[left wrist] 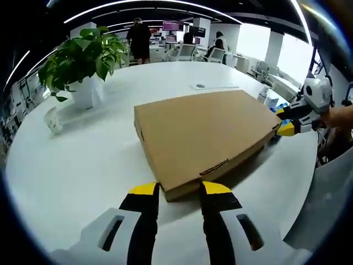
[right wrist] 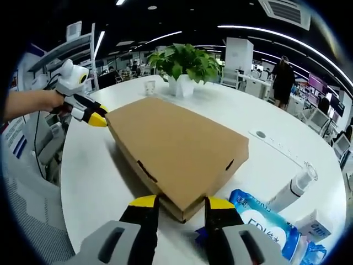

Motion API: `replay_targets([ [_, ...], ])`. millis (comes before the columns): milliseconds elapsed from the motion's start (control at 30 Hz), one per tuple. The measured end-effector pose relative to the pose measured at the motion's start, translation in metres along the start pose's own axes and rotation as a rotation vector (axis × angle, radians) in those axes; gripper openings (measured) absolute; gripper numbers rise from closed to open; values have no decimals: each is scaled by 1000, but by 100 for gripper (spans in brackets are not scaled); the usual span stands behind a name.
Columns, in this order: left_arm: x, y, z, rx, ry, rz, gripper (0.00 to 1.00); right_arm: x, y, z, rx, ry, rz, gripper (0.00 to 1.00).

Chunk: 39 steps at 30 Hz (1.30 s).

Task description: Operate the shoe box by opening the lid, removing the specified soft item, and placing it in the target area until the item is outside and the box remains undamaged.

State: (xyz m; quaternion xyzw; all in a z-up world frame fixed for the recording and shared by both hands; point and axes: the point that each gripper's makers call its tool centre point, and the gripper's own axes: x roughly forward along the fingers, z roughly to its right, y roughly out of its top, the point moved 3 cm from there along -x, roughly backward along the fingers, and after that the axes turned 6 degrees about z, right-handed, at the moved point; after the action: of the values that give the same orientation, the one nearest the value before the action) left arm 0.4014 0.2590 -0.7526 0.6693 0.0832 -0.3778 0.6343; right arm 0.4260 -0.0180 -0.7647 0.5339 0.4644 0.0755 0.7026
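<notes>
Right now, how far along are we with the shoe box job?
Nothing looks done yet: the box sits on the table with its lid flat and closed. In hand: the left gripper and right gripper each have open jaws at opposite corners of the box. Left to do: lift the lid, take the soft item out, place it.

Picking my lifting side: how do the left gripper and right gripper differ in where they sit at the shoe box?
The left gripper straddles one corner of the shoe box over bare table; the right gripper straddles the opposite corner, beside a wipes packet and spray bottle. Both are open, and the lid is closed.
</notes>
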Motion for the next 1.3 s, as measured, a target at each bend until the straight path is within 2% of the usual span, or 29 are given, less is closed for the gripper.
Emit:
replay_targets([
  [233, -2, 4, -1, 38, 6, 9, 30, -4, 2, -2, 9, -4, 12, 30],
  [600, -9, 6, 4, 45, -5, 1, 33, -17, 3, -10, 23, 1, 35, 29],
  [867, -33, 3, 9, 63, 17, 11, 35, -54, 8, -6, 34, -18, 89, 35],
  [1000, -46, 5, 14, 73, 29, 42, 35, -74, 7, -4, 20, -35, 106, 38],
  [1133, -56, 4, 24, 58, 25, 72, 36, -94, 5, -2, 30, -62, 125, 40],
  [1300, -67, 4, 42, 41, 18, 100, 40, -117, -1, -4, 31, -86, 134, 48],
])
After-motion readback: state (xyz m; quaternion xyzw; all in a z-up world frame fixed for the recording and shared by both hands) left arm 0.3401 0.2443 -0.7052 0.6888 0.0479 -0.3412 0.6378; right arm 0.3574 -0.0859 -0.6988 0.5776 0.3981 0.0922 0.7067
